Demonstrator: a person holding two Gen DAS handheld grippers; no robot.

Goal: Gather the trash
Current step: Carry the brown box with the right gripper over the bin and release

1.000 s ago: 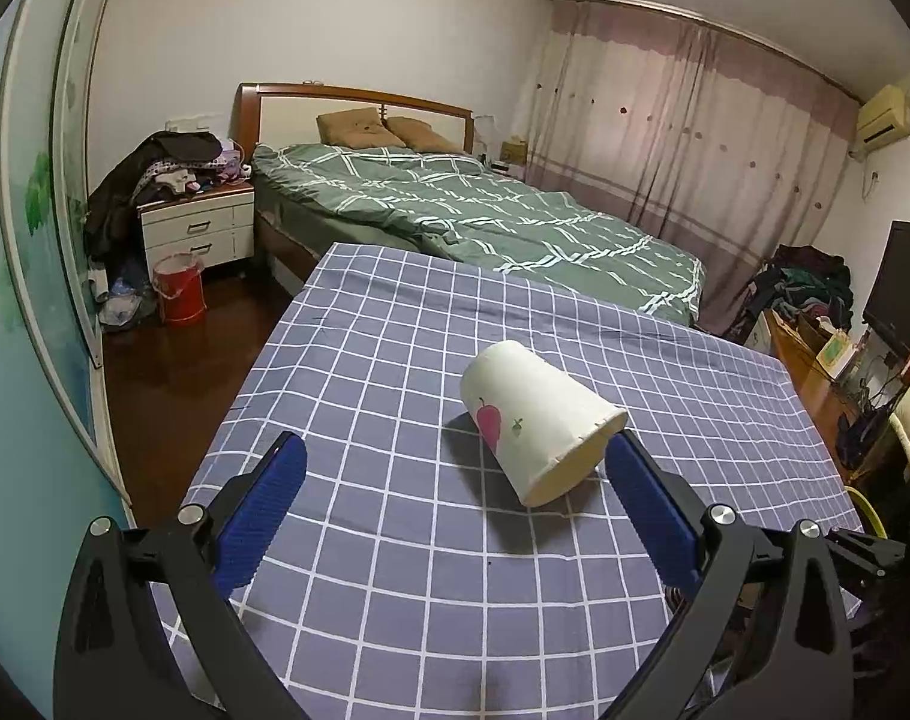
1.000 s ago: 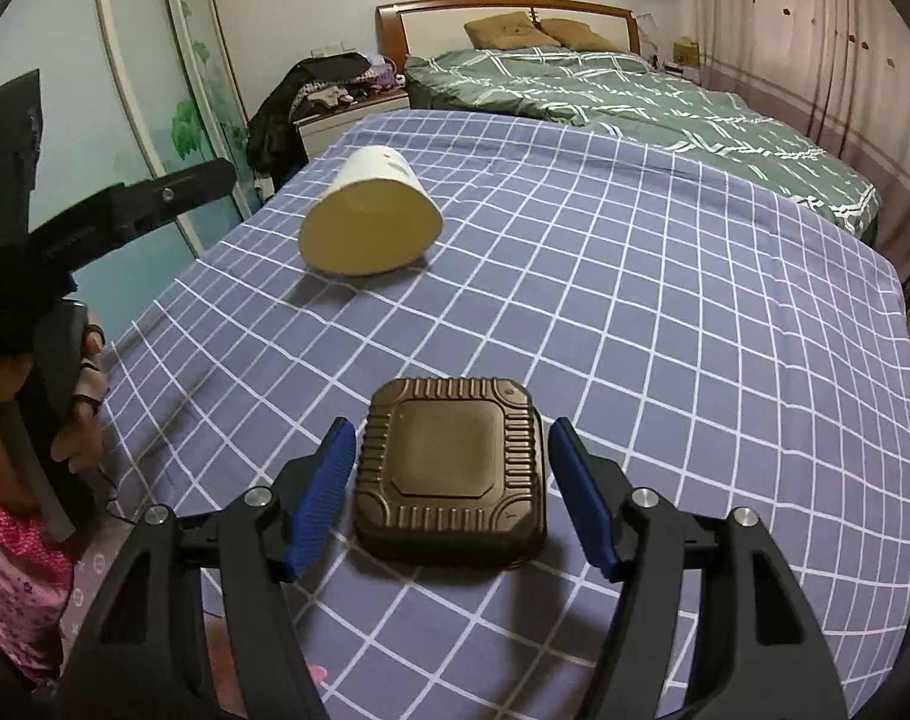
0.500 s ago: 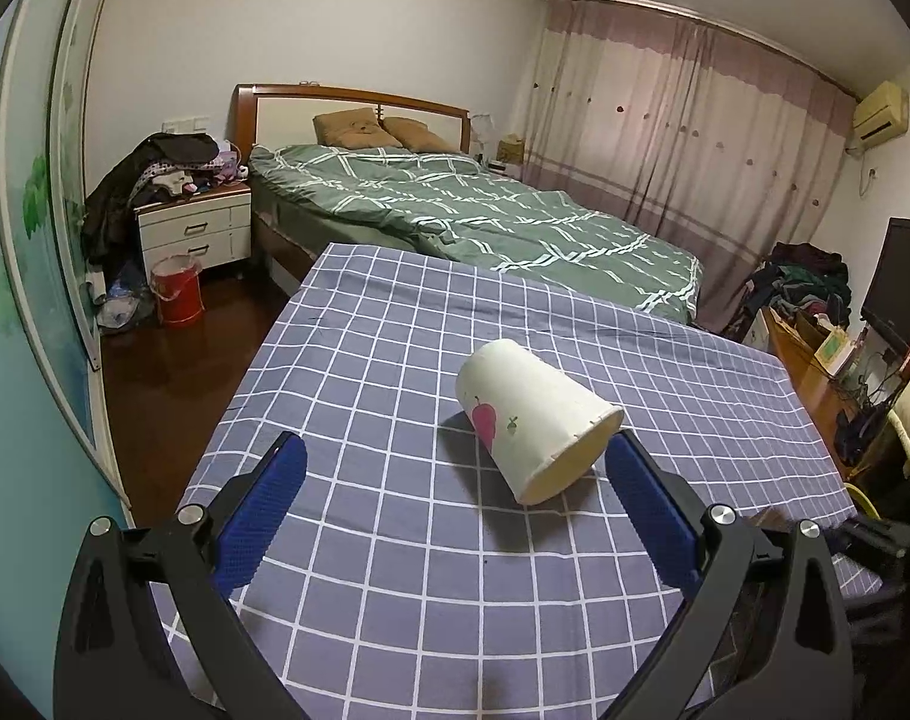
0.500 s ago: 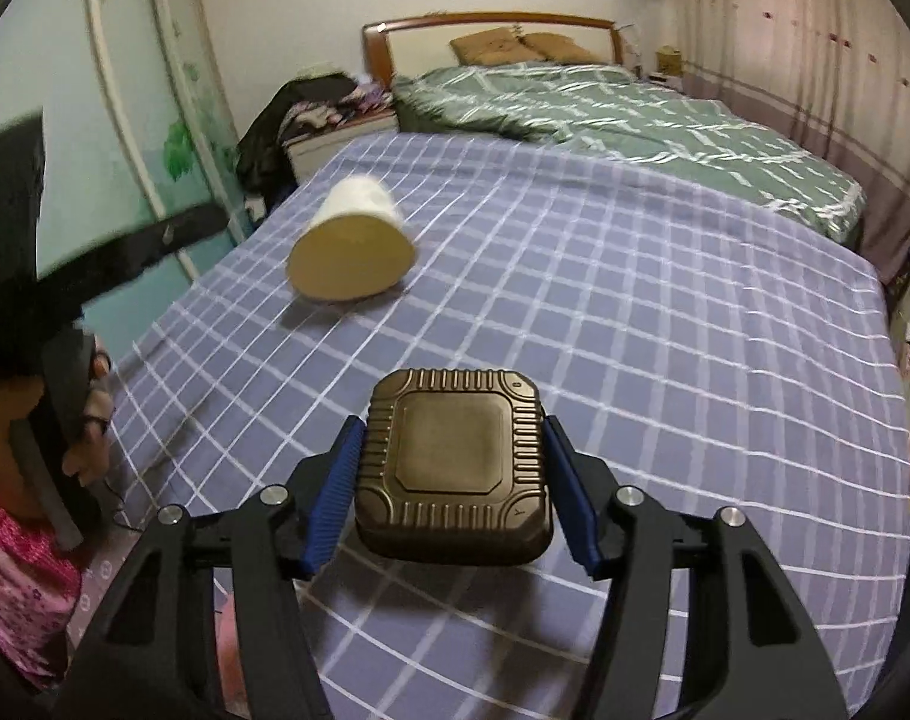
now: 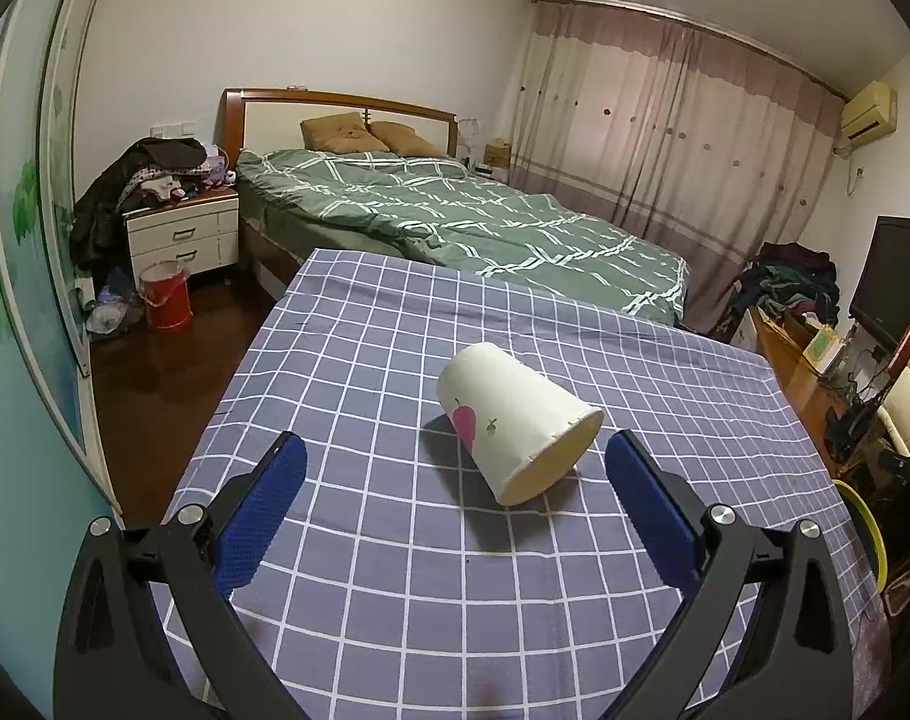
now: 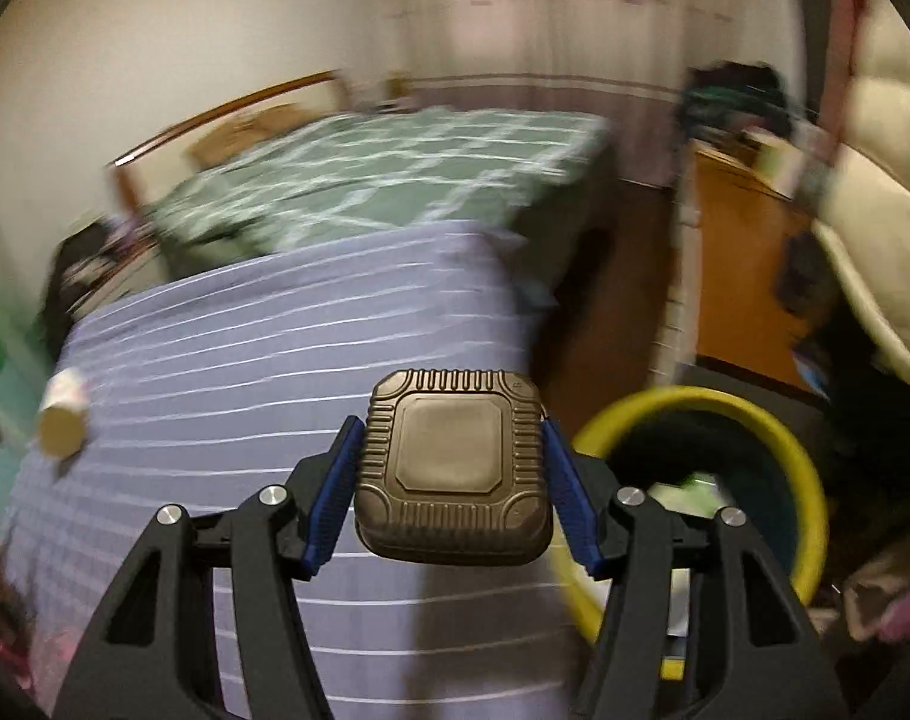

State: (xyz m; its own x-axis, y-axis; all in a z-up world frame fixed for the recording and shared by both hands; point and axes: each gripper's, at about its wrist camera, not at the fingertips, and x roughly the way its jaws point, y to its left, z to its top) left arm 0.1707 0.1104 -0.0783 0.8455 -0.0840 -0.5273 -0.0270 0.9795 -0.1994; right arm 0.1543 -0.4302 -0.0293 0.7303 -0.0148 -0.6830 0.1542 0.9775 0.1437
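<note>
A white paper cup (image 5: pixel 514 420) lies on its side on the purple checked tablecloth (image 5: pixel 365 540), its mouth toward me. My left gripper (image 5: pixel 455 504) is open, its blue pads either side of the cup and a little short of it. My right gripper (image 6: pixel 452 495) is shut on a dark brown square ribbed container (image 6: pixel 452 468) and holds it in the air over the table's right edge, beside a yellow-rimmed bin (image 6: pixel 778 438). The cup also shows small at far left in the blurred right wrist view (image 6: pixel 62 420).
A green-quilted bed (image 5: pixel 455 222) stands beyond the table. A white nightstand (image 5: pixel 182 237) piled with clothes and a red bucket (image 5: pixel 167 297) are at left. A wooden cabinet (image 6: pixel 742 264) and cream sofa (image 6: pixel 874 228) are right of the bin.
My right gripper closed on the brown container, lifted it off the table and swung right toward the yellow-rimmed bin. My left gripper stayed open near the cup.
</note>
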